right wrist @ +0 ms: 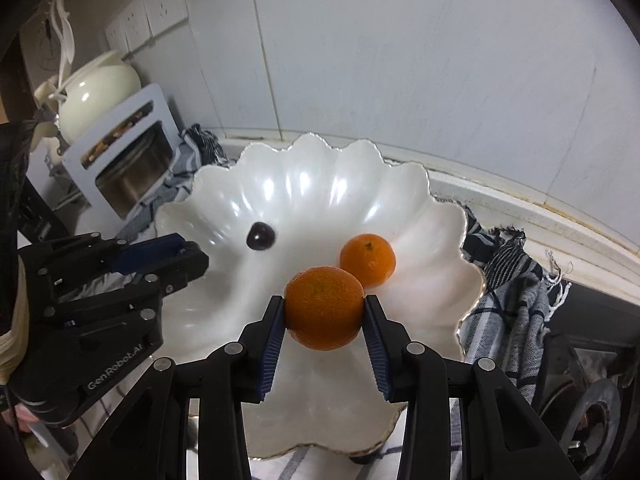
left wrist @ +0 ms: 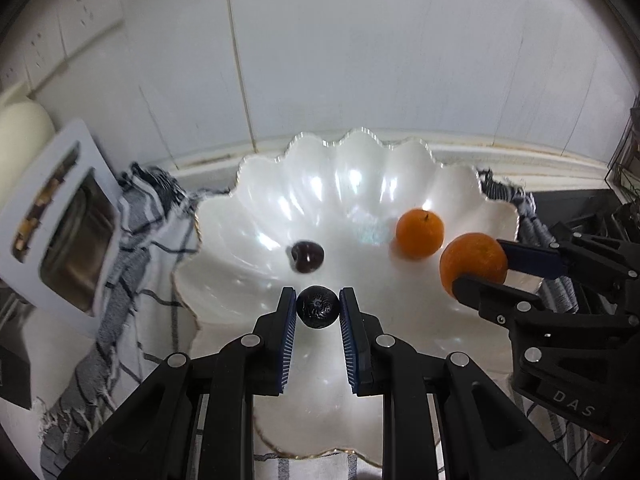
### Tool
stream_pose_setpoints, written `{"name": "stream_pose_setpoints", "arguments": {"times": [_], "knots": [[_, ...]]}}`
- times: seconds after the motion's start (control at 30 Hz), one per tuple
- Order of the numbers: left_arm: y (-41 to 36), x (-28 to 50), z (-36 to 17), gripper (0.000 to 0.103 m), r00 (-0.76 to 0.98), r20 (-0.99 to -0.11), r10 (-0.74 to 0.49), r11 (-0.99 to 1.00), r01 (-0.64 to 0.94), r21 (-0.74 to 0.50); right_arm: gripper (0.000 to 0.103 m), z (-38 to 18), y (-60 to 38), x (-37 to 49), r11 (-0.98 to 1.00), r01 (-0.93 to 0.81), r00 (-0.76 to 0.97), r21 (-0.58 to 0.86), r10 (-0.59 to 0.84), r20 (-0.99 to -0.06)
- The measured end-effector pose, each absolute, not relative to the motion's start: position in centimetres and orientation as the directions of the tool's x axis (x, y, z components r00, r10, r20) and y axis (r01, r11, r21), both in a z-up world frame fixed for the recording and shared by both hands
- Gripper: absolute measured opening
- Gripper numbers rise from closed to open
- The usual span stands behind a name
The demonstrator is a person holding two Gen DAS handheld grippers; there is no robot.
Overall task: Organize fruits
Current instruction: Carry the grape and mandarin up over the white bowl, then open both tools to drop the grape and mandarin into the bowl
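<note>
Left gripper [left wrist: 318,306], a black two-finger tool with blue ribbed pads, is clamped on a small dark wrinkled round fruit [left wrist: 318,307]. Both pads press the fruit's sides, and the fruit hangs above the near part of the large white scalloped glossy bowl [left wrist: 360,168] with a thin gold rim. The gripper points downward into the bowl.

Right gripper [right wrist: 324,308], of the same black build with blue ribbed pads, is closed on a round orange mandarin with dimpled skin [right wrist: 324,307]. Its pads touch the mandarin on the left and right sides. The held mandarin is over the bowl's middle, just in front of the fruit lying inside. From the left wrist view this gripper enters from the right edge, carrying the mandarin above the bowl's right side.

Bowl contents:
- One smaller orange mandarin with a short stem [right wrist: 368,260], resting right of centre on the bowl floor.
- One dark glossy cherry-like fruit [right wrist: 261,236], resting left of centre, well apart from the mandarin.

The bowl stands on a white and grey checked cloth with frayed edges [right wrist: 516,312]. Behind it, at the left, a white frame holding a metal container [right wrist: 128,168] leans near a cream ceramic teapot [right wrist: 98,92]. White wall sockets [right wrist: 152,12] sit on the tiled wall.
</note>
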State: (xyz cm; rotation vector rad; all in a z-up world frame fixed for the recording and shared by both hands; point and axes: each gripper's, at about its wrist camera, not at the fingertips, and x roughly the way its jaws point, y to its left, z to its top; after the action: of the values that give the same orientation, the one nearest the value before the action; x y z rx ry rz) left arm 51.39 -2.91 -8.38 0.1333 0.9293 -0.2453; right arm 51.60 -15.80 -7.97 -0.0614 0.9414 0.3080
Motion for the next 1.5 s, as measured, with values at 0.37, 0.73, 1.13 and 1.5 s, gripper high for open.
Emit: {"name": "stream_pose_setpoints", "arguments": {"times": [0.37,0.73,1.13,1.5], "knots": [[-3.5,52.6,-10.7,0.023,0.511,-0.85,-0.129,0.96,0.278,0.022,0.041,-10.3,-15.5,53.3,0.953,-0.298,0.485,0.057,0.203,-0.85],[-2.5,51.8,-9.1,0.05,0.579,-0.809,-0.103,0.967,0.25,0.056,0.053,-9.6,-16.2,52.8,0.97,-0.241,0.532,0.032,0.159,-0.832],[-1.7,46.9,-3.0,0.07,0.718,-0.694,-0.064,0.974,0.195,0.113,0.053,-3.5,-17.1,47.6,0.977,-0.21,0.691,-0.022,0.133,-0.71],[-1.6,40.7,1.3,0.074,0.804,-0.594,-0.033,0.987,0.119,0.107,0.053,0.4,-17.9,42.4,0.97,-0.242,0.78,-0.022,0.181,-0.599]]}}
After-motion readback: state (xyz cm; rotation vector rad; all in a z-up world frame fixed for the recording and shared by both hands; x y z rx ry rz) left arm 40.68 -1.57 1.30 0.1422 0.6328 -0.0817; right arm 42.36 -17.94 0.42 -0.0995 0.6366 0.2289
